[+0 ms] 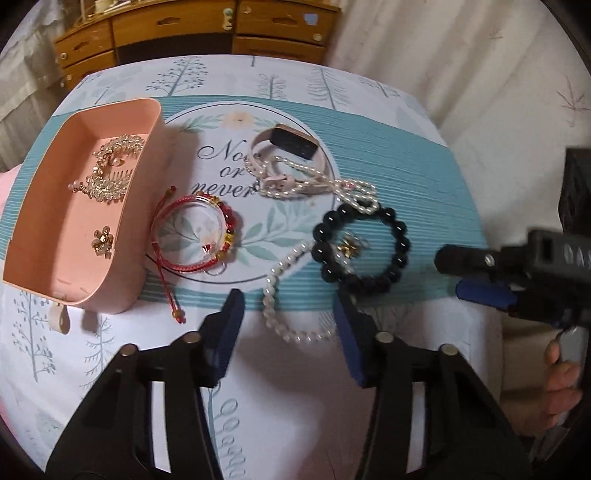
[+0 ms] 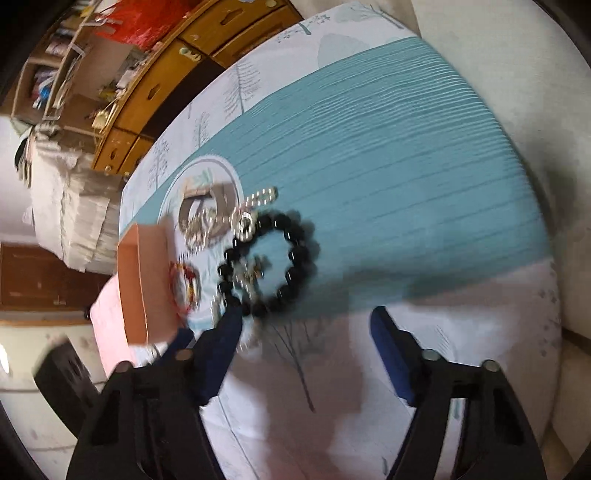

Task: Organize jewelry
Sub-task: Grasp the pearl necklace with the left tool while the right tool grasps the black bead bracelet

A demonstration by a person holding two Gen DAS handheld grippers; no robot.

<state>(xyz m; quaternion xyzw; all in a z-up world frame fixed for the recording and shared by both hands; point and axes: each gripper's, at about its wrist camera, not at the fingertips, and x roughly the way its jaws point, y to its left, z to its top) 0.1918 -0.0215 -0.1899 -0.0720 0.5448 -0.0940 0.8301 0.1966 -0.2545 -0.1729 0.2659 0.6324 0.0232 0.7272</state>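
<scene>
The pink tray [image 1: 142,206] at the left holds a gold hair comb [image 1: 110,173] and a gold flower earring [image 1: 101,242]. Beside it on the cloth lie a red cord bracelet [image 1: 195,229], a pink-strapped watch [image 1: 291,147], a pearl necklace [image 1: 280,280] and a black bead bracelet [image 1: 369,251] ringing a small gold earring [image 1: 347,245]. My left gripper [image 1: 288,315] is open, its pads standing apart on either side of the necklace's near loop. My right gripper [image 2: 306,328] is open and empty, just short of the black bead bracelet [image 2: 295,258]; it also shows as the right gripper [image 1: 456,275].
The round table's patterned cloth [image 1: 406,155] drops off at the right beside pale fabric. Wooden drawers [image 1: 184,29] stand behind the table. A hand [image 1: 557,373] holds the right gripper's handle. The pink tray [image 2: 140,280] sits left of the right gripper.
</scene>
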